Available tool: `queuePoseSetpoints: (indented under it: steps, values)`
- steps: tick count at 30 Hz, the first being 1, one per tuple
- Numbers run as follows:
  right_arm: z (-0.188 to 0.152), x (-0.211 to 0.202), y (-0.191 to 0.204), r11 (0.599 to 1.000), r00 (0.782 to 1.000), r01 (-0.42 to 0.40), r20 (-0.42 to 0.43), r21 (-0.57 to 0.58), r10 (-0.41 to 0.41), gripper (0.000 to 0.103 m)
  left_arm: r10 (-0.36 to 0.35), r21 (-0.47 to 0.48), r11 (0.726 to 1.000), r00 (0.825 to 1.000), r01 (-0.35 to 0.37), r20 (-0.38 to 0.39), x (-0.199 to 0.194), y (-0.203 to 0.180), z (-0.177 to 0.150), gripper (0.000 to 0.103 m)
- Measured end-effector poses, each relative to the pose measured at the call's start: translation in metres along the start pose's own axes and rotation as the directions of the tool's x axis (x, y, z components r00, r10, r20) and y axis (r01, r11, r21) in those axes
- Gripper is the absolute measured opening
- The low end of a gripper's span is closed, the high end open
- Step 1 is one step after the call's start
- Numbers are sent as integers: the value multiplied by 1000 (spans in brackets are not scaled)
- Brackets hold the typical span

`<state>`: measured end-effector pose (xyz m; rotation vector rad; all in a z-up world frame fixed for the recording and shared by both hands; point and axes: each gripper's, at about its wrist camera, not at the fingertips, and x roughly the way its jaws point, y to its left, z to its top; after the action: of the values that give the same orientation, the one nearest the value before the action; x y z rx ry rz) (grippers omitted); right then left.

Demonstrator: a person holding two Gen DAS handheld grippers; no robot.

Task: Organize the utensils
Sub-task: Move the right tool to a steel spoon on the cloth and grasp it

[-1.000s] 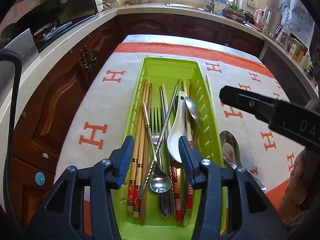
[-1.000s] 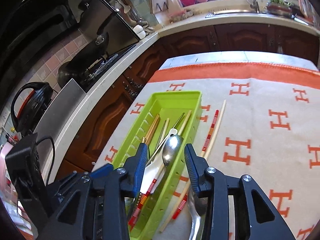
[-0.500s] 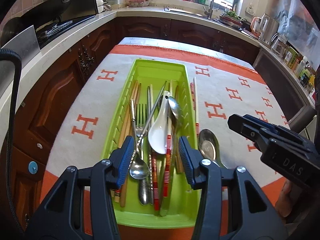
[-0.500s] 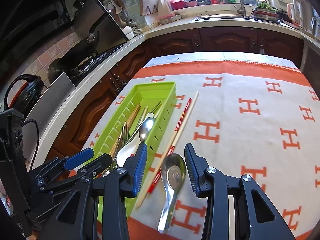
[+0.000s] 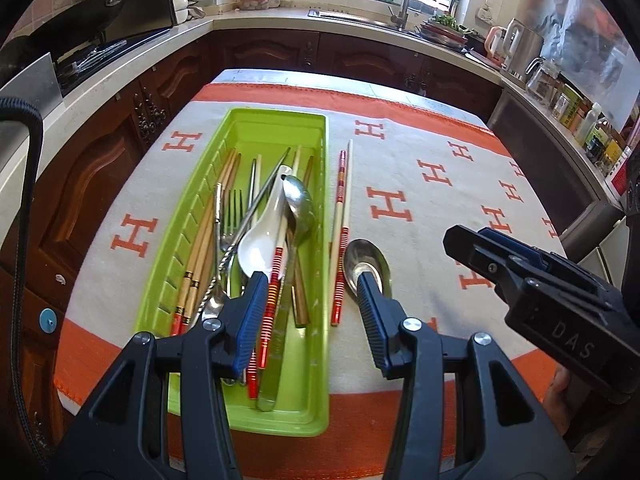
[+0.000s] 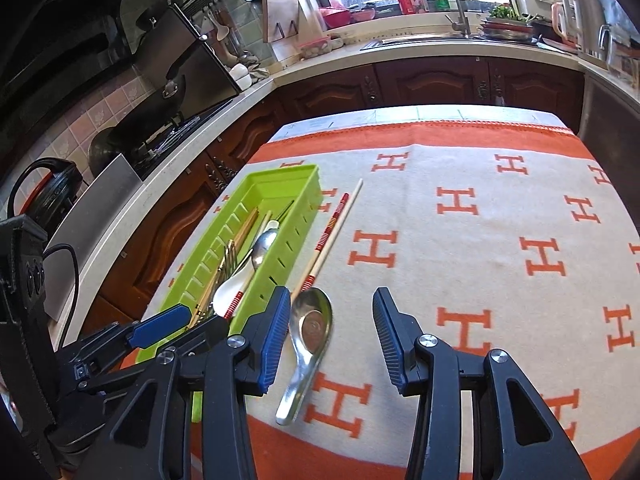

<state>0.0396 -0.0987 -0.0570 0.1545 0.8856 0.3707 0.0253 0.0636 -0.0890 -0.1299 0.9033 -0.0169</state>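
The right gripper [image 6: 332, 332] holds nothing: its jaws have just been opening and stand partly apart, with the bowl of the metal soup spoon [image 6: 310, 338] lying flat on the cloth just inside the left-hand jaw, apart from both pads. It looks set down there to be sorted from the heap, its handle trailing back under the gripper. The left gripper [image 5: 308, 308] is likewise empty, its jaws about half open above the near end of the green tray [image 5: 316, 408]; one jaw hangs over the tray's contents, the other over the spoon's bowl outside it. Between those jaws lie the red-striped chopsticks [image 5: 341, 240], parallel to the tray wall on the cloth, probably pulled out as a matched pair. Beyond and to the left of the jaws the tray holds a tangle: a white ceramic spoon [image 5: 260, 240], forks [image 5: 232, 216], wooden chopsticks [image 5: 208, 236] and metal spoons crossing one another, so sorting seems barely begun. All rests on the desk under an orange-lettered cloth [image 6: 500, 240].
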Motion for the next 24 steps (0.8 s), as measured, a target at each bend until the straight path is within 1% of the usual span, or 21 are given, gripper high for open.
queuePoseSetpoints:
  steps: [6, 10, 14, 19, 24]
  values:
    - [0, 6, -12, 1000, 1000, 7, -15, 24, -7, 43, -27, -2, 1000, 1000, 27, -7, 6, -2, -1, 43]
    - [0, 14, -18, 999, 999, 9, -37, 34, -8, 43, -26, -41, 999, 1000, 26, 0, 12, 4, 2, 43]
    - [0, 29, -22, 999, 997, 1, -79, 39, 2, 43, -25, -84, 996, 1000, 26, 11, 16, 14, 5, 43]
    - [-4, 52, -14, 1000, 992, -11, -128, 3, 12, 43, -10, -119, 993, 999, 14, 38, 18, 25, 7, 43]
    - [-5, 74, -2, 998, 990, -6, -138, -58, -2, 43, -2, -134, 991, 999, 9, 48, 20, 31, 7, 43]
